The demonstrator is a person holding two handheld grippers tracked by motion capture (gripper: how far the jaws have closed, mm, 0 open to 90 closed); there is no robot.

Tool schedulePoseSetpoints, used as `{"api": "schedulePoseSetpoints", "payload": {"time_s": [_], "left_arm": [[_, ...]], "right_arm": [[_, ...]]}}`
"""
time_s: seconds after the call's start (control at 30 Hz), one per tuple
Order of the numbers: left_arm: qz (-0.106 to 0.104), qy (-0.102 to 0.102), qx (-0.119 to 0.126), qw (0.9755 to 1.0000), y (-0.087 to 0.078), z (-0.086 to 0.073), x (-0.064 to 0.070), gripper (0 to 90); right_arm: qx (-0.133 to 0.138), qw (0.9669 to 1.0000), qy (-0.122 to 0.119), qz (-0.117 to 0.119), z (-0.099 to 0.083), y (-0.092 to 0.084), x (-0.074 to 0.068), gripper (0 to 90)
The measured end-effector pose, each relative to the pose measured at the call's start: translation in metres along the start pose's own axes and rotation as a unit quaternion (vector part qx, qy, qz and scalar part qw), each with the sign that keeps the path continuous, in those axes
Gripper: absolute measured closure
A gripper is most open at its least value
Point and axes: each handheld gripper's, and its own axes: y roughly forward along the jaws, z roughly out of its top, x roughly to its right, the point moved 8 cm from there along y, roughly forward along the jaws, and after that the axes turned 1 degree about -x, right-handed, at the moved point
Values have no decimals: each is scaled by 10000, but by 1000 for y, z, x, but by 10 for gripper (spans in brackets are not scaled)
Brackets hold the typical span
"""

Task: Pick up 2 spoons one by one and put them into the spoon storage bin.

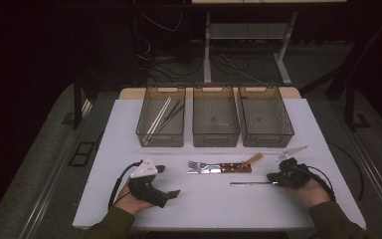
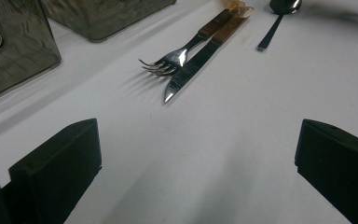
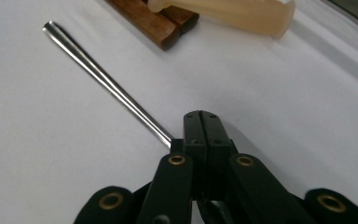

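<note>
A: Report the right hand-held gripper.

B: It rests at about 4 o'clock on the white bench. In the right gripper view its jaws stand together, pressed face to face. A slim metal utensil runs out from under them toward 11 o'clock in that view. Whether the jaws actually pinch it cannot be told; the near end is hidden beneath them. In the left gripper view the utensil's far end looks like a spoon bowl, lying under the right hand-held gripper.

A: Where is the utensil on the bench?

B: In the high view it lies flat, handle pointing toward 9 o'clock from the right hand-held gripper, just below the other cutlery.

A: Other cutlery?

B: A fork and a knife, both with wooden handles, lie side by side near bench centre, touching. A pale plastic handle lies across their handle ends.

A: Left hand-held gripper?

B: At about 8 o'clock, held in the person's left hand. Its jaws stand wide apart with bare bench between them.

A: Containers?

B: Three translucent bins in a row at 12 o'clock. The left one holds several long sticks.
</note>
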Motion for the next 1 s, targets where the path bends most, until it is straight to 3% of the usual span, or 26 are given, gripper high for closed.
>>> {"api": "schedulePoseSetpoints", "payload": {"time_s": [0.2, 0.3, 0.4, 0.47, 0.63, 0.87, 1.0], "left_arm": [[-20, 6, 20, 10000, 0, 1, 0, 0], [-32, -3, 23, 10000, -1, 1, 1, 0], [-40, -7, 37, 10000, -1, 1, 1, 0], [-46, -3, 29, 10000, 0, 1, 1, 0], [-55, 35, -11, 10000, 1, 0, 3, 0], [-57, 25, -14, 10000, 1, 0, 3, 0], [-61, 26, -20, 10000, 1, 0, 3, 0]], "right_arm": [[-59, 10000, -14, -18, -2, -1, -5, 900], [106, 9999, 30, 92, -1, -4, -4, 897], [371, 9989, 258, 143, 1, -15, 1, 770], [561, 9979, 290, 110, 0, -22, 5, 656], [749, 9966, 336, -26, -15, -35, 12, 523], [812, 9960, 367, -68, -34, -41, 19, 481], [761, 9959, 469, 104, -34, -36, 21, 493]]}}
